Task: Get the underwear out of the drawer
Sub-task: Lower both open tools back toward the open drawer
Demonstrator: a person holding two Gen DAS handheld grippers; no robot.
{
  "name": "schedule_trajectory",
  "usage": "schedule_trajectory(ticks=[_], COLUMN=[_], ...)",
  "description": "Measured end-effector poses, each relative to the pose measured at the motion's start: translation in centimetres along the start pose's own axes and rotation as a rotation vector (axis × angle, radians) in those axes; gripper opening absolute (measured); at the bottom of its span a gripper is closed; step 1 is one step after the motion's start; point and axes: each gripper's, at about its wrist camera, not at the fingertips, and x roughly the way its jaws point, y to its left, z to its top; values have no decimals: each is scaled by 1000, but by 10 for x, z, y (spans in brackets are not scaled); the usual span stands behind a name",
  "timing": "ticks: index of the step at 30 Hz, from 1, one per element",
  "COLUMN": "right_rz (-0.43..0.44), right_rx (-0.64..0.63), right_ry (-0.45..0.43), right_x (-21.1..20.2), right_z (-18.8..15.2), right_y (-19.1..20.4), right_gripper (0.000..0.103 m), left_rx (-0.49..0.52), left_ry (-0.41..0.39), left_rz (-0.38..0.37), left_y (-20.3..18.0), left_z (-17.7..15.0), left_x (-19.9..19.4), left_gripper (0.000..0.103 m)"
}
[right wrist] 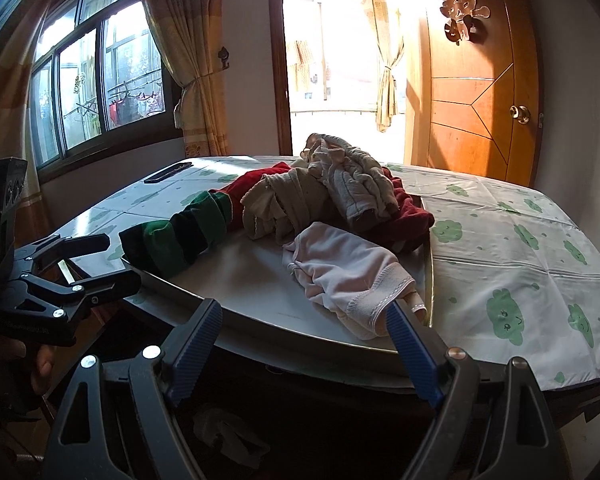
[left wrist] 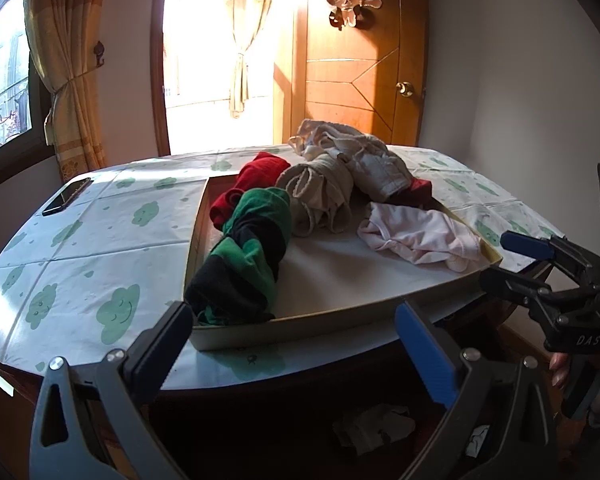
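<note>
Two hand-held grippers hover at the near edge of a shallow drawer tray (left wrist: 340,308) set on a table covered in a cloud-print cloth (left wrist: 100,248), both with jaws spread wide and holding nothing. In the left wrist view the left gripper (left wrist: 292,344) fills the bottom of the frame, its gap facing the tray's front wall, with a green-and-black striped garment (left wrist: 248,256) just above its left finger. The striped roll runs from lower left toward the upper middle of that frame, ending against a red garment (left wrist: 260,172). A pile of beige underwear (left wrist: 340,176) sits at centre, toward the tray's far end. The pink underwear (right wrist: 340,272) lies at the lower centre of the right wrist view, its waistband end reaching down to the right gripper's (right wrist: 304,344) right finger, which it appears to touch or overlap; its long axis slants from upper left to lower right in that frame. By that reading the right gripper is the nearer tool to the pink piece, which lies straight ahead and slightly right of its gap, while the left is nearer the striped one. A phone (left wrist: 66,196) lies at the left edge of the table, well apart from the tray.
</note>
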Motion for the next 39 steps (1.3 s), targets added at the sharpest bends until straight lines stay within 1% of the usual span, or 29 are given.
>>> schedule_trajectory(ticks=[12, 16, 22, 29, 33, 39], right_rz=[16, 19, 16, -7, -2, -18], right_rx=[8, 13, 13, 28, 14, -41], right_ry=[7, 12, 54, 93, 135, 213], right_x=[-15, -21, -21, -21, -18, -11], right_z=[-19, -30, -50, -73, -85, -103], right_y=[5, 5, 2, -9, -12, -9], right_gripper=[86, 86, 86, 86, 86, 86], left_rx=[3, 11, 40, 83, 143, 213], left_ry=[5, 22, 58, 121, 191, 253], left_rz=[-18, -29, -36, -52, -60, -68], left_y=[-9, -14, -22, -33, -44, -55], left_z=[-18, -26, -41, -59, -70, -80], left_x=[-10, -10, -4, 7, 17, 28], left_gripper=[103, 103, 103, 103, 103, 103])
